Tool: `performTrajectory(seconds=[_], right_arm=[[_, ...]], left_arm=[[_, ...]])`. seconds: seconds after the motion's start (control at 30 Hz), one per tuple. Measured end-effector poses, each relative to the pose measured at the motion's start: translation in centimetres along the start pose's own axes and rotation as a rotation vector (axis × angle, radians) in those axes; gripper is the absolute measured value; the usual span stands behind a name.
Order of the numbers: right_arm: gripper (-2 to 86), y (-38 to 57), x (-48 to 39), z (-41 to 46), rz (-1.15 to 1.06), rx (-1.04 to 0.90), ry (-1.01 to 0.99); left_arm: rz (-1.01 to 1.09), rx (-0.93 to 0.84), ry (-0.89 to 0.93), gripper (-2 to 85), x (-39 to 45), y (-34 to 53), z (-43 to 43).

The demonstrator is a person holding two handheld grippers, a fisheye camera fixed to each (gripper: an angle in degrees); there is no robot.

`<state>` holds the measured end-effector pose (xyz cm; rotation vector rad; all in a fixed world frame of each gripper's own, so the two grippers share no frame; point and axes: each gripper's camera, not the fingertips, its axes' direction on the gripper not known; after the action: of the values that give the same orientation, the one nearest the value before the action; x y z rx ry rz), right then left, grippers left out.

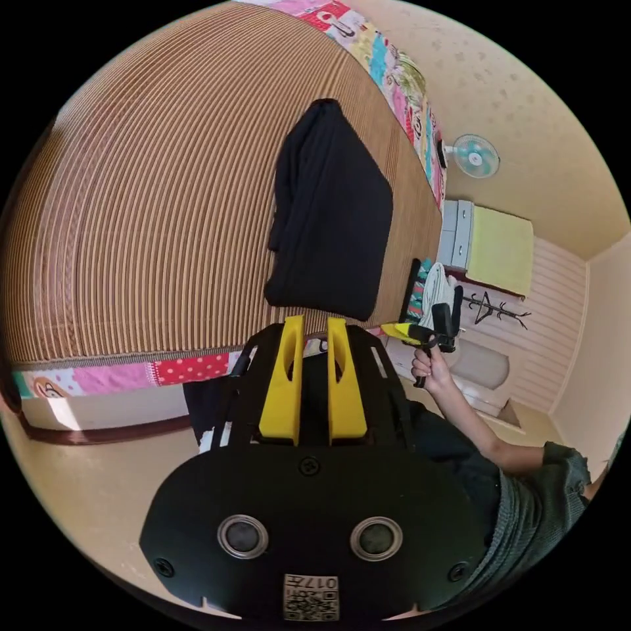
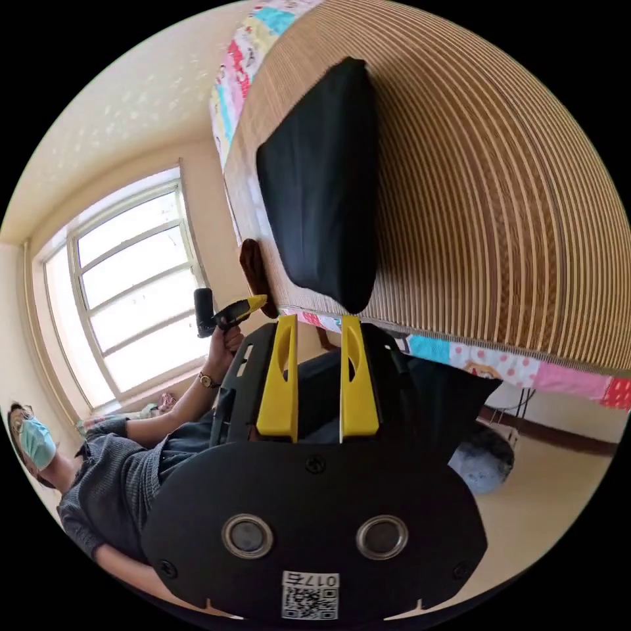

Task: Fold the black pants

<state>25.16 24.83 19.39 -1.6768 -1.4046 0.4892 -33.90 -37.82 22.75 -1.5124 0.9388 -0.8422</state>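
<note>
Where mat lies, folded black pants (image 1: 332, 210)

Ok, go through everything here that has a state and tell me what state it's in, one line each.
black pants: folded into a compact bundle, lying flat on the striped mat, no claw touching them.
left claw: jaws apart, empty, held off the pants' near edge.
right claw: jaws apart, empty, also just short of the pants.
wall fan: too small to tell whether it is running.
</note>
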Motion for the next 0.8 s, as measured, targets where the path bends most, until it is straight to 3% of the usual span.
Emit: performTrajectory(seconds=[0.1, 0.2, 0.43, 0.57, 0.63, 0.8], right_arm=[[10.5, -0.7, 3.1, -1.6, 0.054, 0.094, -0.061], [14.0, -5.1, 2.6, -3.3, -0.004, 0.128, -0.026], [17.9, -17.6, 1.4, -2.8, -0.166, 0.085, -0.045], [14.6, -18.9, 1.8, 0.5, -0.166, -0.035, -0.015], [13.5, -17.5, 2.5, 0.7, -0.13, -0.003, -0.052], [11.4, -11.7, 1.7, 2.5, -0.115, -0.065, -0.091]], left_arm=[[-0.092, 0.091, 0.075, 8.8, -2.6, -1.1, -0.3], [-0.027, 0.168, 0.075, 12.3, -1.8, -5.8, -1.4], [0.08, 0.12, 0.061, 18.5, -0.6, -18.3, 1.1], [0.118, 0.01, 0.041, 15.9, 0.1, -21.5, 4.0], [0.091, -0.013, 0.06, 14.4, 0.1, -21.7, 4.8], [0.076, -0.055, 0.021, 9.4, 0.6, -18.2, 5.1]])
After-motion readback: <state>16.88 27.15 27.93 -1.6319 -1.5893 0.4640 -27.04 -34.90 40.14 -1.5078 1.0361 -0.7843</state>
